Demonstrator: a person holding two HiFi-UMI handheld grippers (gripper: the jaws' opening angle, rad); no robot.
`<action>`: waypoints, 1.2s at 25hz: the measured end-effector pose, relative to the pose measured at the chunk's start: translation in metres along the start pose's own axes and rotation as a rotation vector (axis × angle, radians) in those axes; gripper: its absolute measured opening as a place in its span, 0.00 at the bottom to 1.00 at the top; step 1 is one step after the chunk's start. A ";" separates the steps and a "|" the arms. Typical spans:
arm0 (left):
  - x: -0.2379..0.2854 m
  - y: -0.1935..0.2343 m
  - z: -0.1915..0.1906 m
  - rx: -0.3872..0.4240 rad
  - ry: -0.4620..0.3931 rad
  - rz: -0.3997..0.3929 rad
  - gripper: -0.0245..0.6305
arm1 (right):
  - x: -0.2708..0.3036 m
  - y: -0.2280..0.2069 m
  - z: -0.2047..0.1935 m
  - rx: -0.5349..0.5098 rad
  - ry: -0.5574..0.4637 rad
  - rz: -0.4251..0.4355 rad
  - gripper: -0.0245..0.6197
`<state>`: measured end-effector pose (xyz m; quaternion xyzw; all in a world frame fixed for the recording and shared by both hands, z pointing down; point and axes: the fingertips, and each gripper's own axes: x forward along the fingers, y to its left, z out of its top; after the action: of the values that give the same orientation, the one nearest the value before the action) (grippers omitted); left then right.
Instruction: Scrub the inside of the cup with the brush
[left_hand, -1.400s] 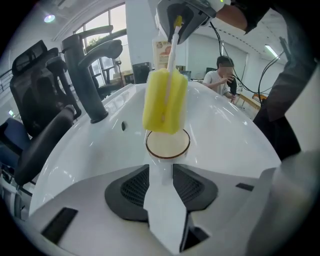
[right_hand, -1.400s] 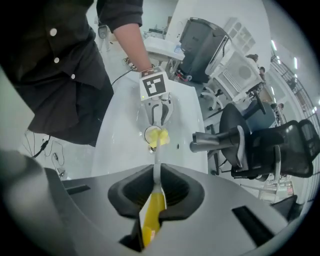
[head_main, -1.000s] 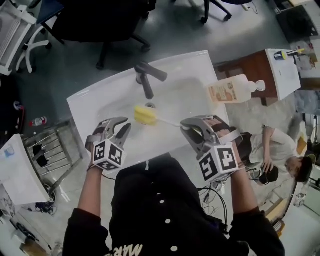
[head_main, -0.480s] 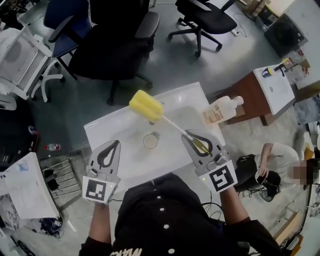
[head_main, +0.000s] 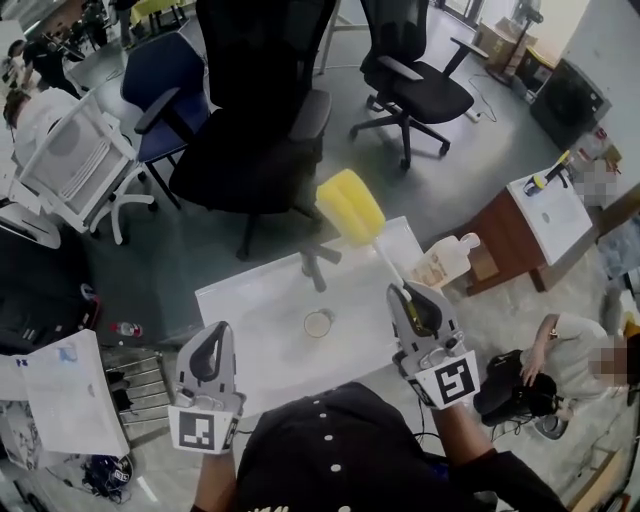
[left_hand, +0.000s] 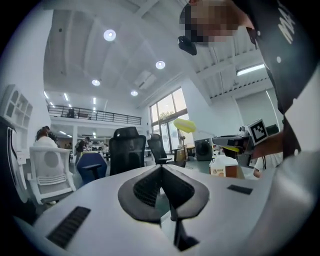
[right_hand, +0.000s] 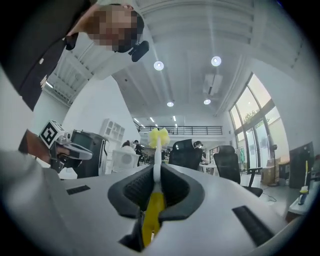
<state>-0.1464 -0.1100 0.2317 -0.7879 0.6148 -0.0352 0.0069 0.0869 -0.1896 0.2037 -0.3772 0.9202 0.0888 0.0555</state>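
My right gripper (head_main: 408, 296) is shut on the yellow handle of the brush (head_main: 350, 206), whose white stem and yellow sponge head stick out past the far rim of the white sink (head_main: 250, 300). In the right gripper view the brush (right_hand: 158, 137) runs straight out from between the jaws of that gripper (right_hand: 157, 170). My left gripper (head_main: 216, 338) is held over the sink's near left rim, shut with nothing in it. The left gripper view shows its jaws (left_hand: 161, 167) pressed together, with the sponge head (left_hand: 185, 125) to the right. No cup shows in any view.
A dark faucet (head_main: 318, 265) and a drain (head_main: 318, 323) mark the basin. A soap bottle (head_main: 445, 260) stands at its right corner. Office chairs (head_main: 255, 130) stand beyond, a wooden side table (head_main: 525, 225) and a crouching person (head_main: 560, 355) to the right, a metal rack (head_main: 140, 385) to the left.
Both grippers have risen off the sink and now point level. The brush came up out of the basin. The left jaws closed, empty. The head view tilted up towards the room.
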 end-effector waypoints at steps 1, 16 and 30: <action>-0.002 0.002 0.001 0.012 -0.008 0.009 0.08 | -0.001 -0.001 0.002 -0.009 -0.011 -0.009 0.11; 0.007 -0.001 0.002 0.047 -0.035 0.000 0.08 | 0.007 -0.005 0.008 -0.025 -0.030 -0.047 0.11; 0.016 0.002 0.000 0.019 -0.016 0.005 0.08 | 0.020 -0.010 0.014 -0.058 -0.035 -0.057 0.11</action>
<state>-0.1443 -0.1257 0.2328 -0.7865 0.6164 -0.0346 0.0193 0.0806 -0.2076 0.1857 -0.4031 0.9050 0.1206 0.0630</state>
